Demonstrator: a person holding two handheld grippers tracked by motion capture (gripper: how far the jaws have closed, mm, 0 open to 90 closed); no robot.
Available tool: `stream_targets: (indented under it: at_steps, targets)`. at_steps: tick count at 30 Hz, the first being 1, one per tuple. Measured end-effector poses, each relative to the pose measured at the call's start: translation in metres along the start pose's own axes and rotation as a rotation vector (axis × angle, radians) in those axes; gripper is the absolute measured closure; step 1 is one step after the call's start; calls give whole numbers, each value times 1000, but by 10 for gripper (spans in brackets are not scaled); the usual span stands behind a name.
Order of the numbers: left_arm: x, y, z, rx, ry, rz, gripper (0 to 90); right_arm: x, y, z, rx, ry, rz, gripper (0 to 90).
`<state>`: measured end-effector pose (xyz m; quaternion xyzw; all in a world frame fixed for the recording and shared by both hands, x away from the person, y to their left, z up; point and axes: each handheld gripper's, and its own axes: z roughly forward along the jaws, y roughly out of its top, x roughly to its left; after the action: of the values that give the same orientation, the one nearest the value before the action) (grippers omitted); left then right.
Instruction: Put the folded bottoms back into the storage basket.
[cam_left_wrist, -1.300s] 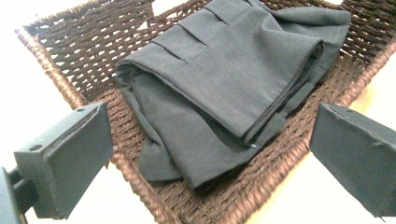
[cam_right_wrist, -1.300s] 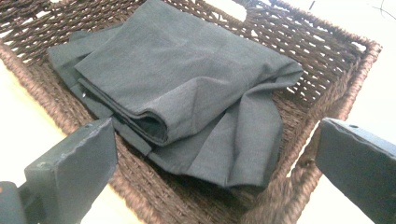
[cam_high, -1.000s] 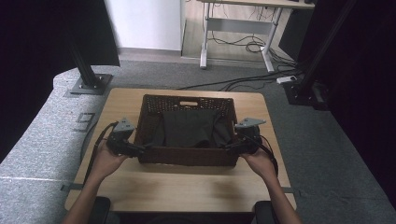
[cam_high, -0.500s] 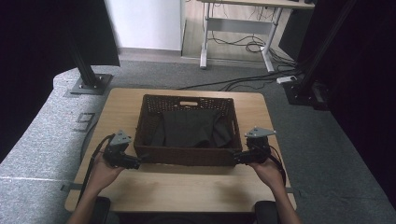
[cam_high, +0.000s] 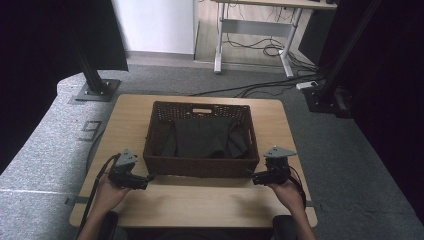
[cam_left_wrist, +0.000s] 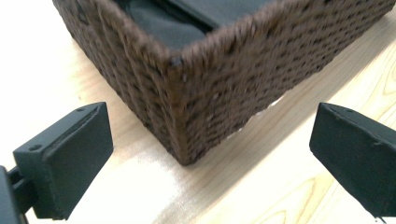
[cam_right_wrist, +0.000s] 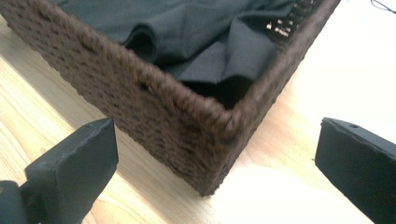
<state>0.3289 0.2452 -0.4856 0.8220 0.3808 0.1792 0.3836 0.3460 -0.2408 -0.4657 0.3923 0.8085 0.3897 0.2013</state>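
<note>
From the high view, your left gripper (cam_high: 149, 177) sits at the near left corner of the brown woven basket (cam_high: 200, 166), and your right gripper (cam_high: 251, 176) sits at its near right corner, both low over the wooden table (cam_high: 200, 210). The basket stands in the middle of the table with a dark cloth (cam_high: 202, 137) lying inside it; from this height the jaw tips merge with the basket's dark weave, so you cannot tell here whether they touch it. Your forearms are cut off at the bottom edge. In the left gripper view, your left gripper (cam_left_wrist: 210, 154) has its jaws spread wide with nothing between them, and the basket (cam_left_wrist: 224, 79) corner stands just ahead, apart from both jaws; its far sides run out of the frame, and only a sliver of cloth (cam_left_wrist: 159, 23) shows over the rim. In the right gripper view, your right gripper (cam_right_wrist: 217, 158) is likewise spread and holding nothing, the basket (cam_right_wrist: 154, 116) corner just ahead between the jaws, the cloth (cam_right_wrist: 201, 32) bunched in folds against the inner wall, its lower part hidden by the rim.
</note>
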Motion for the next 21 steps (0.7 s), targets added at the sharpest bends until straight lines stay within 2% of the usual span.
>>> stream_targets:
  at_steps: [6,13,21]
  targets:
    - [2,-16,11,19,-5,-18,0,-1,-15,8,21,-14,24,0]
    - [4,-30,23,50,9,-27,0,-2,-35,20,32,-20,62,0]
    - [6,-44,36,135,36,1,0,-4,-59,42,87,-31,80,0]
